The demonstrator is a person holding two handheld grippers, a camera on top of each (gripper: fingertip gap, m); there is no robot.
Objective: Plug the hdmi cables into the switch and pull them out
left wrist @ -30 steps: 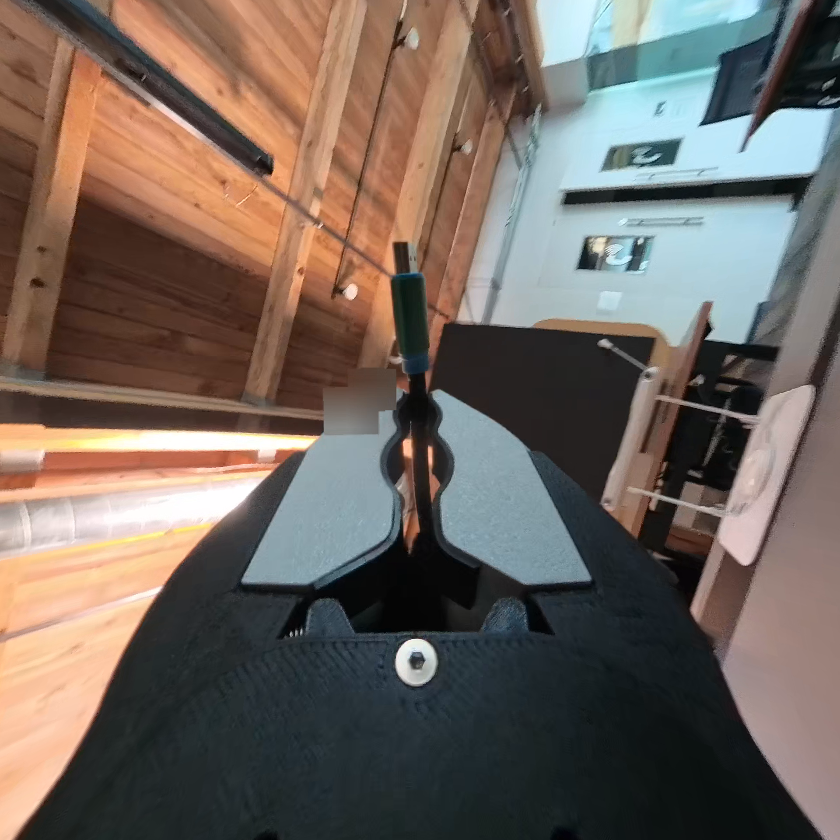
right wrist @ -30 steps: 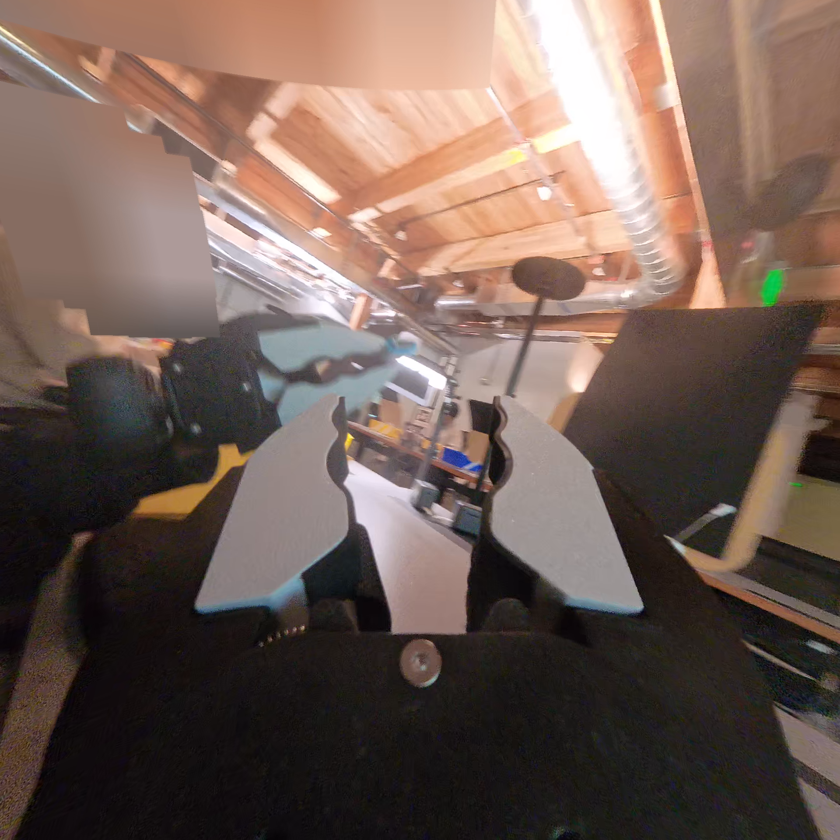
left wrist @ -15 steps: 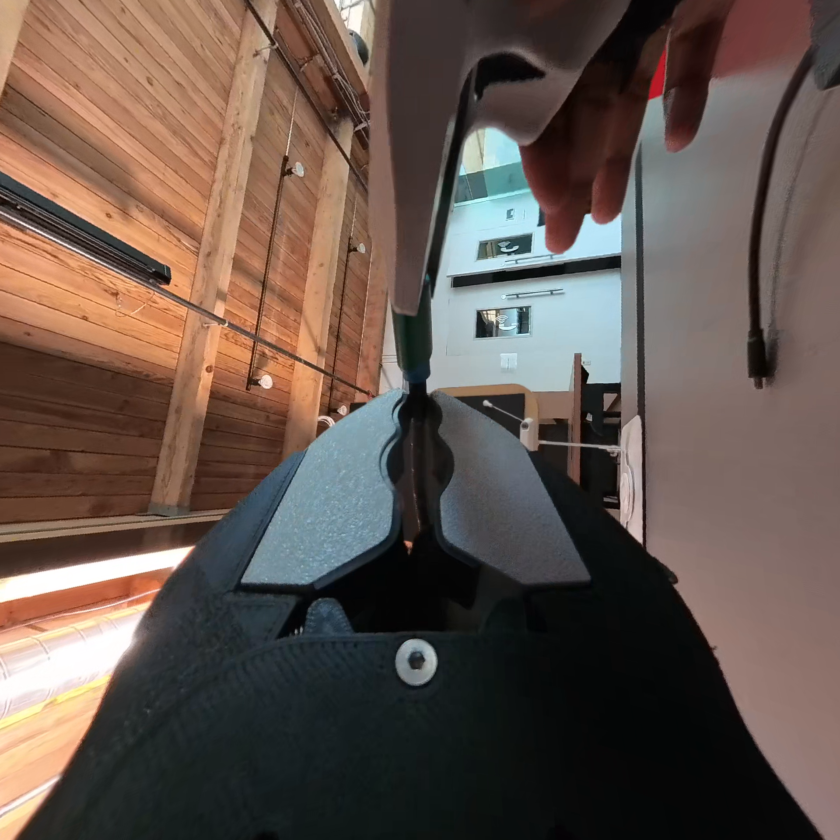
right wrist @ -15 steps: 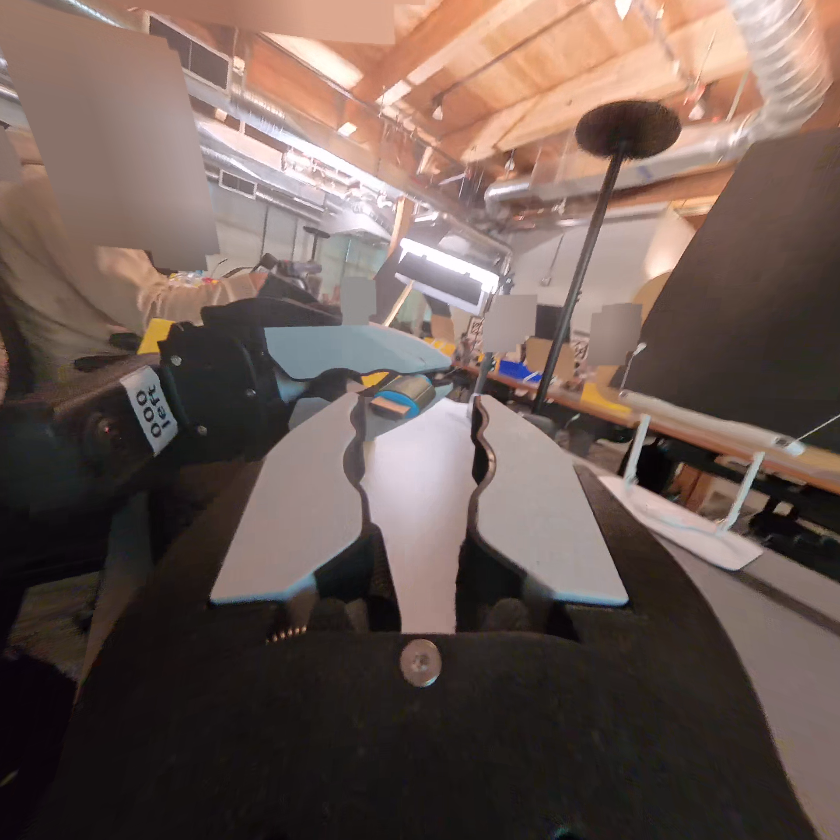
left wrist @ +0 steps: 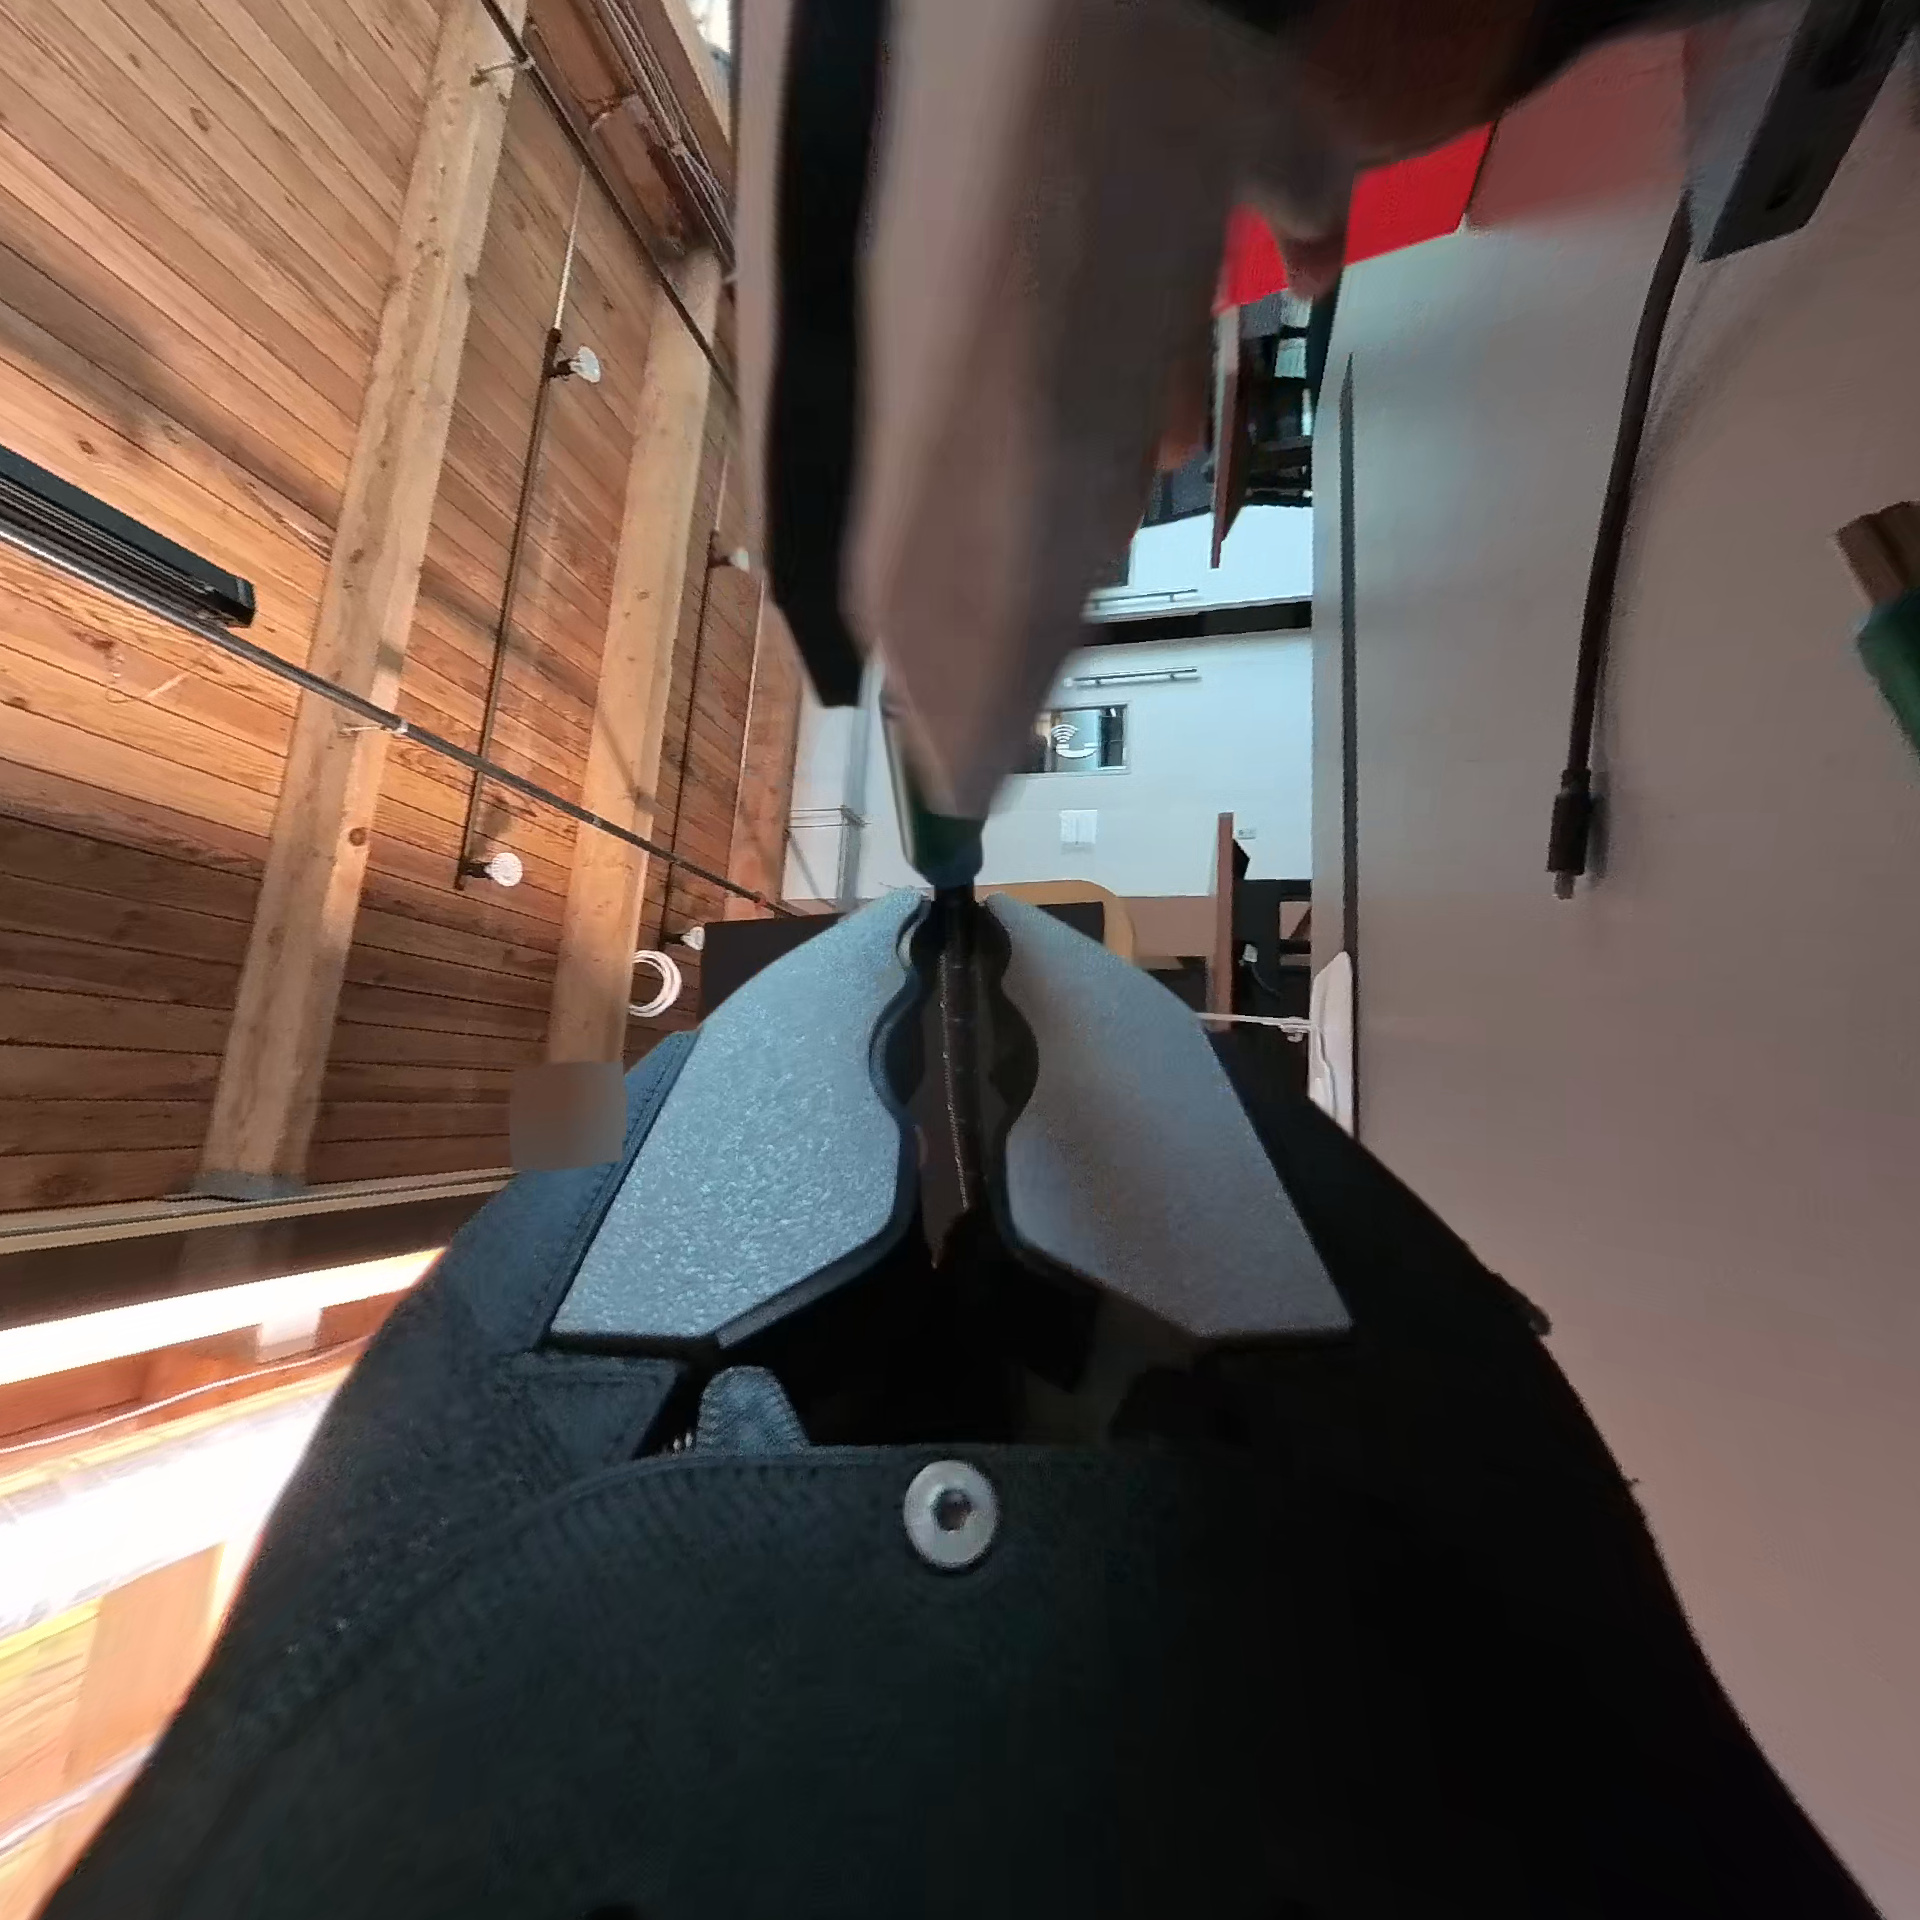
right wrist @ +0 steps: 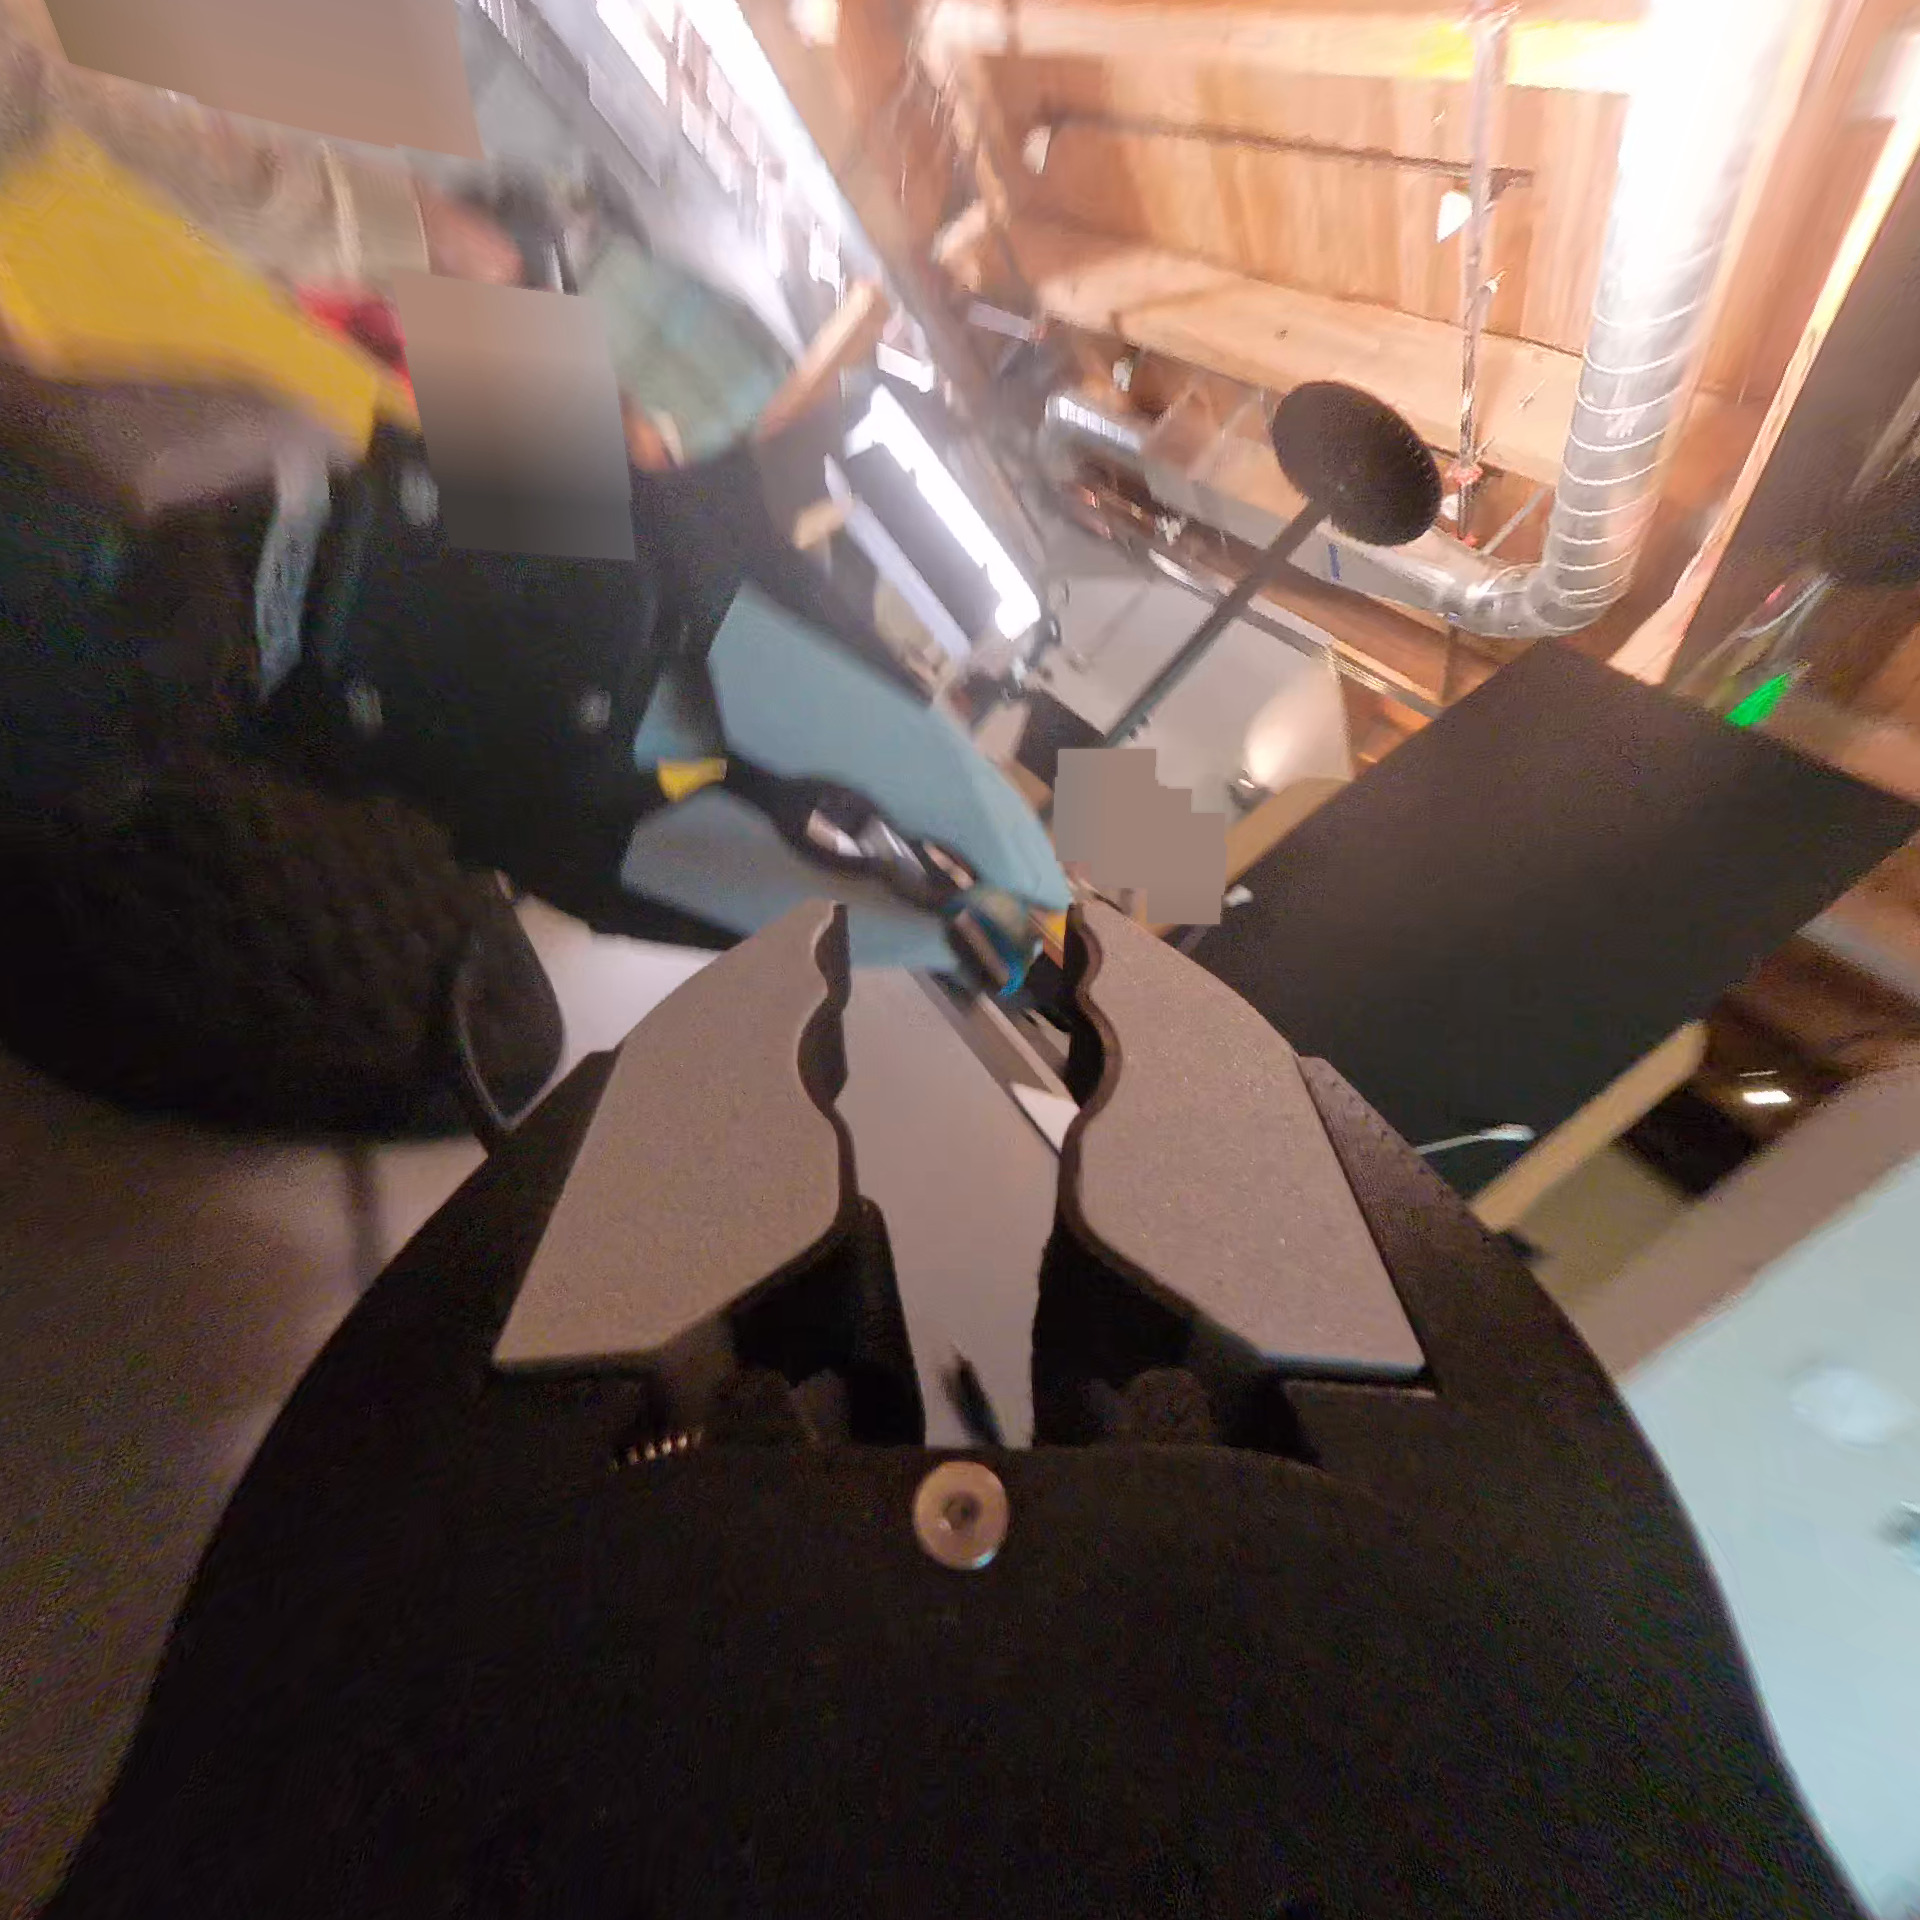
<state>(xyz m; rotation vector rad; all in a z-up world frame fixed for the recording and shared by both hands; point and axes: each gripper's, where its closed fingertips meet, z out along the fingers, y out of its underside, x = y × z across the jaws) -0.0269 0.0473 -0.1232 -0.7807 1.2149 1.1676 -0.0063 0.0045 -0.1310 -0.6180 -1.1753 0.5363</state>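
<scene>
My left gripper [left wrist: 951,909] is shut on a thin black cable [left wrist: 954,1081] whose green-sleeved plug [left wrist: 940,840] sticks out past the fingertips. The right gripper's grey fingers [left wrist: 997,416], blurred, reach down from above and cover most of the plug. In the right wrist view my right gripper [right wrist: 956,930] is open, and the left gripper [right wrist: 831,769] holds the plug [right wrist: 997,920] between its fingertips. I cannot tell if the right fingers touch the plug. No switch shows clearly.
A second dark cable [left wrist: 1605,520] lies on the grey table [left wrist: 1558,1247], its plug [left wrist: 1569,842] free. Another green plug [left wrist: 1891,665] shows at the right edge. A hand [left wrist: 1403,94] holds the right gripper. A black panel [right wrist: 1507,883] and a disc-topped stand [right wrist: 1351,462] stand behind.
The right gripper has closed in on the plug held by the left gripper, so the plug now sits between its open fingertips. Both views have swung. The left gripper keeps its hold.
</scene>
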